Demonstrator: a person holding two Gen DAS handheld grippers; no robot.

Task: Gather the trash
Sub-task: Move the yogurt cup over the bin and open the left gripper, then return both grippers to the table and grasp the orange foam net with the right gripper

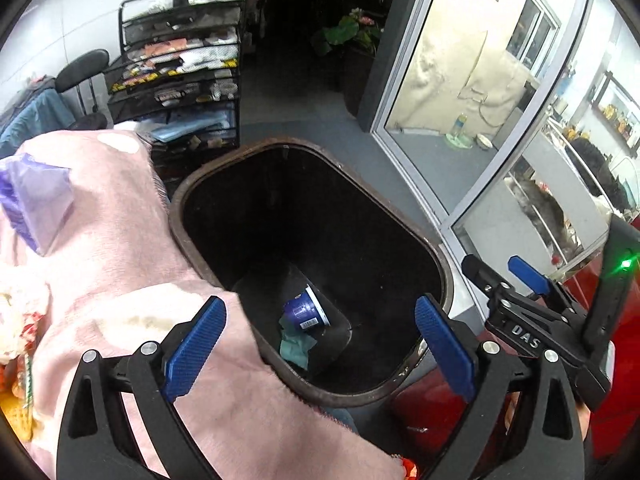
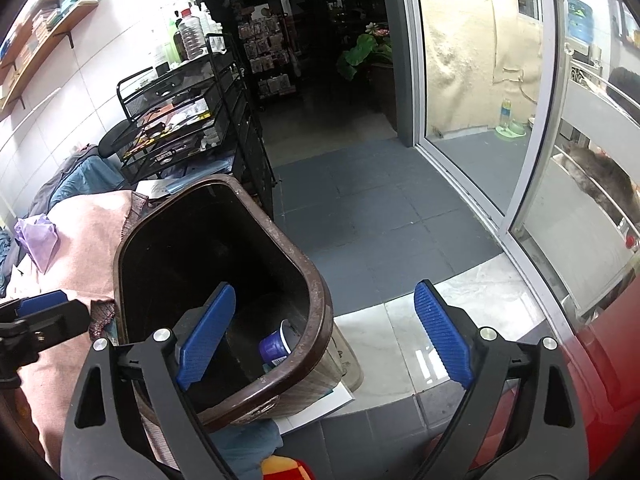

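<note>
A brown trash bin (image 1: pixel 400 216) stands open beside a pink blanket (image 1: pixel 120 240). Inside it lie a blue cup (image 1: pixel 306 311) and a teal crumpled scrap (image 1: pixel 296 344). My left gripper (image 1: pixel 320 344) is open and empty above the bin's near rim. The right gripper also shows at the right of the left wrist view (image 1: pixel 504 276). In the right wrist view the bin (image 2: pixel 316 292) is at the lower left with the blue cup (image 2: pixel 276 346) inside. My right gripper (image 2: pixel 320 340) is open and empty over the bin's right rim. A purple crumpled wrapper (image 1: pixel 36 200) lies on the blanket.
A black wire shelf rack (image 1: pixel 180 76) with papers stands behind the bin. A glass sliding door (image 2: pixel 480 120) is at the right. A red surface (image 2: pixel 612 380) is at the lower right. Grey floor tiles (image 2: pixel 380 208) lie beyond the bin.
</note>
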